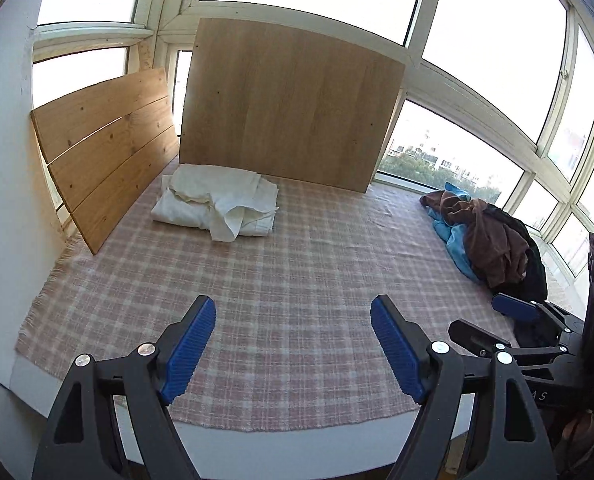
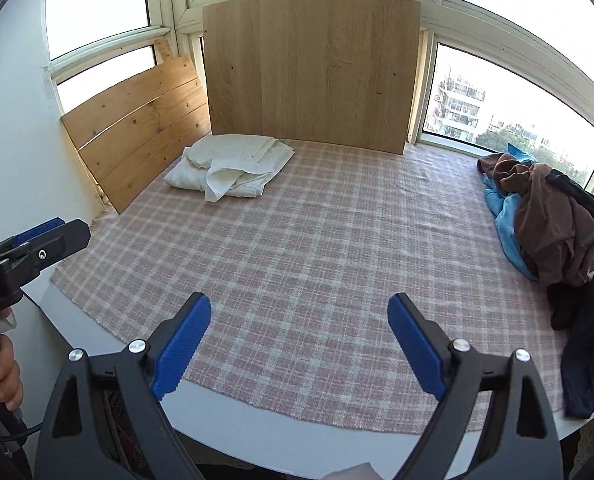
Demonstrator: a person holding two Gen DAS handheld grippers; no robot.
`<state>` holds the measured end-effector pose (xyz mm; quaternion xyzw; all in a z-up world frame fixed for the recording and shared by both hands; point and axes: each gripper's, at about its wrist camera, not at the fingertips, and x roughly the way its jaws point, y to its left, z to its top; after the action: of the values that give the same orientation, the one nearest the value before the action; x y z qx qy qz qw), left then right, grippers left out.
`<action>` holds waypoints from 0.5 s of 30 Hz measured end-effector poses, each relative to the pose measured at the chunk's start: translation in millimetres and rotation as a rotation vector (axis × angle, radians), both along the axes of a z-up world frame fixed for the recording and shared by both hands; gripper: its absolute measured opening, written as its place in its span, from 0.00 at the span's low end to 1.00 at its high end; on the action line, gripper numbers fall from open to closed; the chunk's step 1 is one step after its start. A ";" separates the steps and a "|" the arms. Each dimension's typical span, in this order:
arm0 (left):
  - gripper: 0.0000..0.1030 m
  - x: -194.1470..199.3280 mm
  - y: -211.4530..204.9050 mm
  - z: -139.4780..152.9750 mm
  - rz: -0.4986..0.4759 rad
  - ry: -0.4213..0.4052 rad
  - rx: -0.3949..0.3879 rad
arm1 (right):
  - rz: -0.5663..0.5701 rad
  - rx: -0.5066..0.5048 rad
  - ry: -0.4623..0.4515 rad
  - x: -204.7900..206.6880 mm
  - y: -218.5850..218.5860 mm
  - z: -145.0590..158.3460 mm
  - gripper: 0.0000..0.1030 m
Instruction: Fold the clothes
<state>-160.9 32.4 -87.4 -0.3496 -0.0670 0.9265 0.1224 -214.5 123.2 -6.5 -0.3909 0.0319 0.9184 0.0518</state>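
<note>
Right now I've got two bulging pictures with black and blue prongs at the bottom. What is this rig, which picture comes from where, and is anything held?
The prongs are hand-held grippers, one in each of a person's hands, each with a fisheye camera looking along its fingers. One picture looks out from the left gripper, the other from the right gripper. Each also catches its partner at the frame edge.

Both are open and hold nothing, hovering over the near edge of a pink plaid cloth. On it, far left, lies a roughly folded white garment. On the right sits an unfolded heap of brown, blue and dark clothes. Wooden boards lean against the windows behind.
</note>
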 end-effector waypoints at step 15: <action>0.76 116.9 45.2 33.4 0.028 0.083 -0.086 | -0.009 0.078 0.076 115.2 -5.9 37.5 0.88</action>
<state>-44.0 77.5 -54.0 -0.3150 -0.0271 0.9437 0.0968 -99.3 117.2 31.0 -0.3532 -0.0003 0.9329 0.0697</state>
